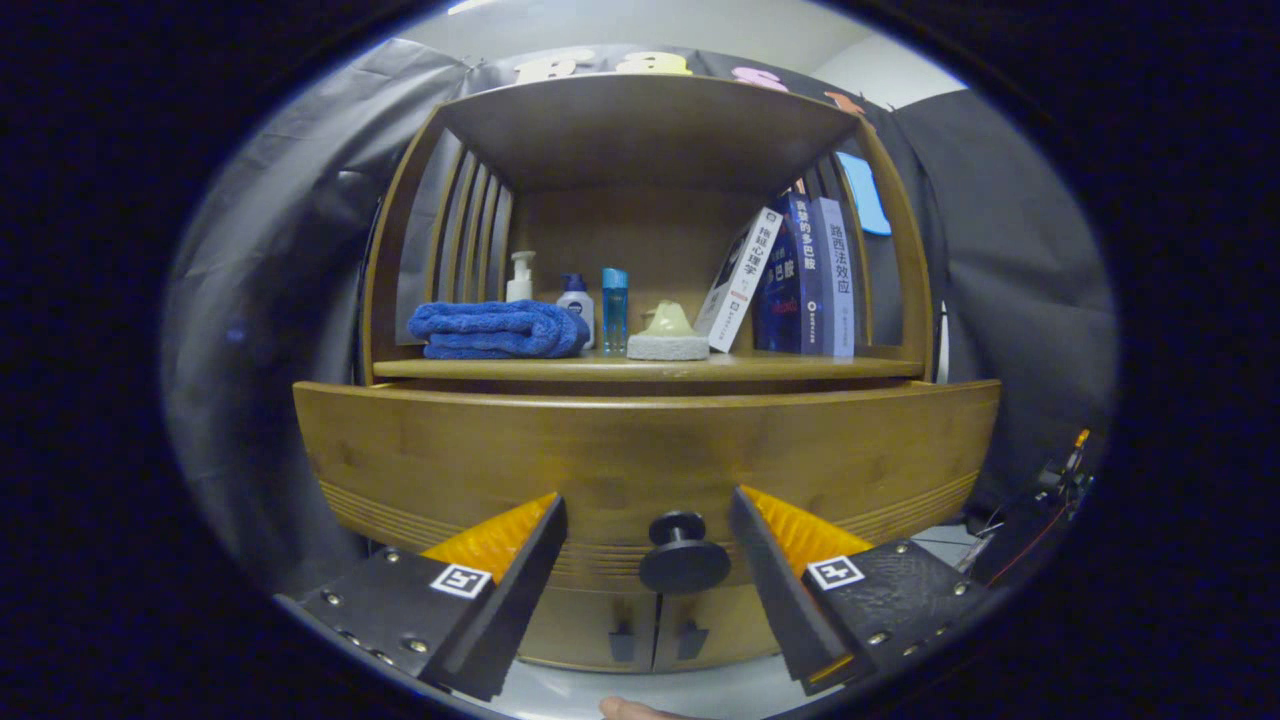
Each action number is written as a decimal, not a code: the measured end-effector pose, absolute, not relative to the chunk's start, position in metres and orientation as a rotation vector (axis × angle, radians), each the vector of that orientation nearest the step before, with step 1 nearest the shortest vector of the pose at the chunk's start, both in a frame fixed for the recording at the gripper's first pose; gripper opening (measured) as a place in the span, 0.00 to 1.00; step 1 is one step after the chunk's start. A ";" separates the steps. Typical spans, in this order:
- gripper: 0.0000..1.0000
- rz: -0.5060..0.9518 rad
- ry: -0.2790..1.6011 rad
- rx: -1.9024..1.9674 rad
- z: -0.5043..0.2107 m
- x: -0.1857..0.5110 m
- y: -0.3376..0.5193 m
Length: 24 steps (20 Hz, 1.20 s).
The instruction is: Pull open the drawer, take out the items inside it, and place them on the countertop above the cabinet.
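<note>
So the tool (648, 530) is spread wide open right now, its two wedge-shaped fingers (505, 585) sitting either side of the round dark knob (684, 553) on the wide wooden drawer front (640, 450) without touching it; the knob's dead between them, a bit ahead. That drawer looks fully closed, smooth varnished honey-brown wood with a band of fine grooves along the lower edge. Below it you can just see two small cabinet doors (655, 630) with little dark pulls. Above the drawer is the table (640, 368), same glossy wood, inside a hutch with slatted sides and a flat top. On it, left to right: a folded fluffy blue towel (495, 330), a white pump bottle (519, 277), a small white bottle with a blue cap (575, 300), a translucent blue tube-shaped container (614, 310), a rough grey stone-like slab (667, 346) with a pale yellowish lump (667, 320) on top, then a white book (738, 280) leaning against upright dark blue books (805, 275).
</note>
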<state>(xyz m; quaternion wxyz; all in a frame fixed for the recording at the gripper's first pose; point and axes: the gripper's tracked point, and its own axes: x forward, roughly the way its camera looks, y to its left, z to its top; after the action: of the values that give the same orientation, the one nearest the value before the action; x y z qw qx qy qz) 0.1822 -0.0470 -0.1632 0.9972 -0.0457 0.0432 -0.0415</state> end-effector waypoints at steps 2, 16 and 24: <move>0.99 -0.083 0.080 -0.097 -0.163 0.193 -0.047; 0.99 -0.076 0.063 -0.148 -0.168 0.251 -0.049; 0.99 0.002 0.191 -0.164 -0.194 0.241 -0.045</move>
<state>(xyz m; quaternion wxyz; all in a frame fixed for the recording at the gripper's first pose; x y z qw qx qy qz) 0.2412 -0.0450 -0.1943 0.9921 -0.0817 0.0950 0.0011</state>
